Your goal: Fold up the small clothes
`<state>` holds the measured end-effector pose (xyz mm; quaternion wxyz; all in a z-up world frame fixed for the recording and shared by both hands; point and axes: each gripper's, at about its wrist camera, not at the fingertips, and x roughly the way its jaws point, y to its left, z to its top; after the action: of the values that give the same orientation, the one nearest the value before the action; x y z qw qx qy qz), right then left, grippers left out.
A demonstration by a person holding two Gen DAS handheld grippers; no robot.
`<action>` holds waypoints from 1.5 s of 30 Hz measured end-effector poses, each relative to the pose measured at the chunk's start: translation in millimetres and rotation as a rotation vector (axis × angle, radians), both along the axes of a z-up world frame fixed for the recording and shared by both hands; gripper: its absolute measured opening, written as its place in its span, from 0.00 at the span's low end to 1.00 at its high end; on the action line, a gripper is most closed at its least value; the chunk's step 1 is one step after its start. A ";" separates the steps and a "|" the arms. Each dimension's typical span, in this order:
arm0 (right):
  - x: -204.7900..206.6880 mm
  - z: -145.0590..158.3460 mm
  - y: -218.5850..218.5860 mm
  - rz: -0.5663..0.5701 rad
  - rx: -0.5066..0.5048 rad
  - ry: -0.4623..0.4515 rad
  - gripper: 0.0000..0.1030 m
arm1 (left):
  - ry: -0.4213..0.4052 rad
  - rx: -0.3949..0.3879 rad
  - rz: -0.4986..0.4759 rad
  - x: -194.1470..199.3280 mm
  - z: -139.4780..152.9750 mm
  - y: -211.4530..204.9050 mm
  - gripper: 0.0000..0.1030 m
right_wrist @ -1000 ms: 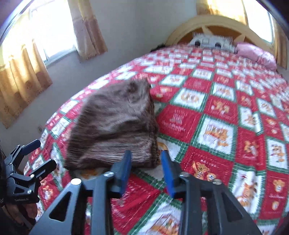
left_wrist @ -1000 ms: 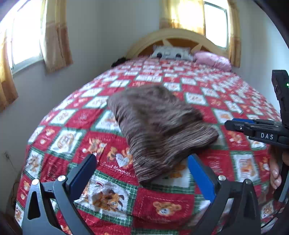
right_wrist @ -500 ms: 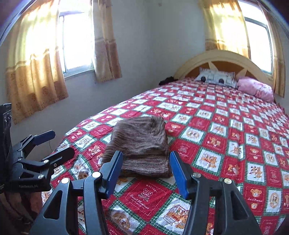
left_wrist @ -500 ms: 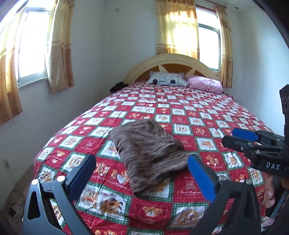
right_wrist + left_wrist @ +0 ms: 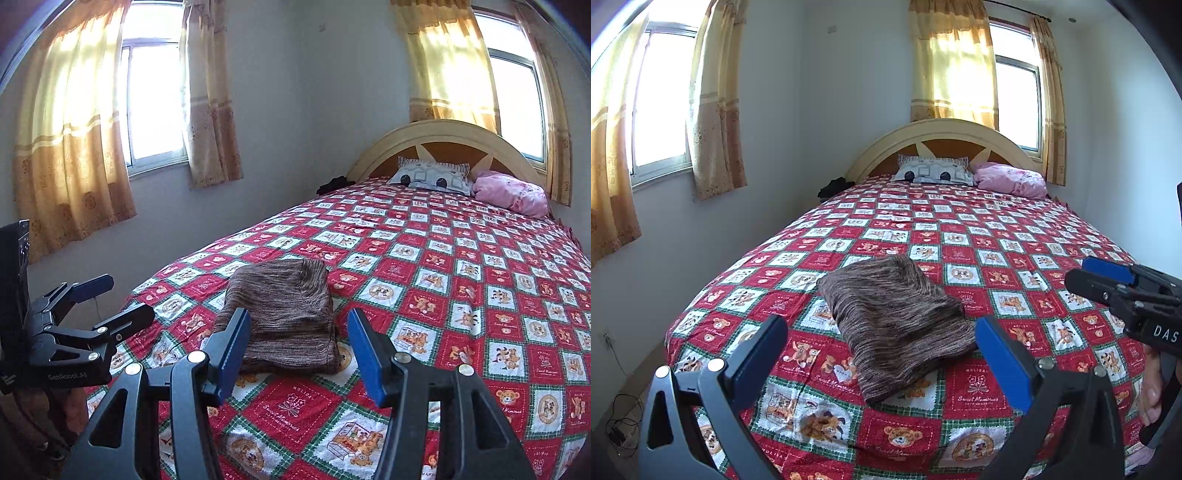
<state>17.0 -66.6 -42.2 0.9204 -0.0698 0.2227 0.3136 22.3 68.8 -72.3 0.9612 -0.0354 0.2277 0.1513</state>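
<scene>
A brown striped knit garment (image 5: pixel 894 317) (image 5: pixel 284 317) lies folded into a thick pad near the foot of the bed (image 5: pixel 997 236), on its left half. My left gripper (image 5: pixel 881 354) hovers above the bed's foot end, open wide, nothing between its blue pads. My right gripper (image 5: pixel 299 343) also hangs back from the garment, open and empty. Each gripper shows in the other's view: the right one (image 5: pixel 1108 280) at the right edge, the left one (image 5: pixel 107 299) at the left edge. Neither touches the cloth.
The bed (image 5: pixel 480 266) wears a red, green and white teddy-bear quilt. A patterned pillow (image 5: pixel 932 173) and a pink pillow (image 5: pixel 1012 179) lie against the curved headboard (image 5: pixel 942 133). Curtained windows on the left wall and behind the bed. A dark item (image 5: pixel 834 186) sits at the far left corner.
Both grippers have pulled up and back from the garment, which now looks smaller and lies free. The right gripper's fingers stand wider apart than a second ago.
</scene>
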 end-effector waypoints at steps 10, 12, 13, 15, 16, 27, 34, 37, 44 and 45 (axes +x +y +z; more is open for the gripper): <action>0.1 -3.4 -1.8 -0.004 -0.002 0.003 0.54 | 0.000 0.001 0.001 -0.8 0.4 -1.7 1.00; 0.1 -3.6 -2.1 -0.005 -0.001 0.003 0.54 | 0.000 0.000 0.000 -0.8 0.4 -1.8 1.00; 0.1 -3.7 -2.3 -0.006 -0.001 0.003 0.54 | 0.001 0.002 0.001 -0.7 0.5 -1.9 1.00; -0.2 -3.8 -2.4 -0.006 0.000 0.003 0.54 | 0.000 0.001 0.001 -1.0 0.6 -2.0 1.00; -0.1 -3.7 -2.3 -0.007 -0.001 0.004 0.54 | 0.000 0.001 0.001 -0.9 0.6 -2.0 1.00; -2.9 -4.7 -2.9 -0.009 0.002 -0.001 0.54 | 0.002 -0.003 -0.001 -1.2 1.3 -0.6 1.00; -3.0 -5.1 -3.9 -0.012 0.002 0.004 0.54 | 0.004 -0.003 0.008 -0.4 3.7 0.6 1.00; -4.2 -4.3 -3.4 -0.011 0.003 -0.002 0.54 | 0.003 -0.008 0.000 -0.4 4.6 0.2 1.00; -7.3 -2.2 -3.0 -0.006 0.009 -0.012 0.54 | 0.015 -0.027 -0.010 1.3 4.5 3.0 1.00; -7.7 -2.1 -3.3 -0.006 0.011 -0.013 0.54 | 0.014 -0.029 -0.009 1.0 5.4 4.1 1.00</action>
<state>9.4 -69.9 -44.3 0.9232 -0.0663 0.2151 0.3116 23.3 72.9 -66.9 0.9597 -0.0474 0.2367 0.1439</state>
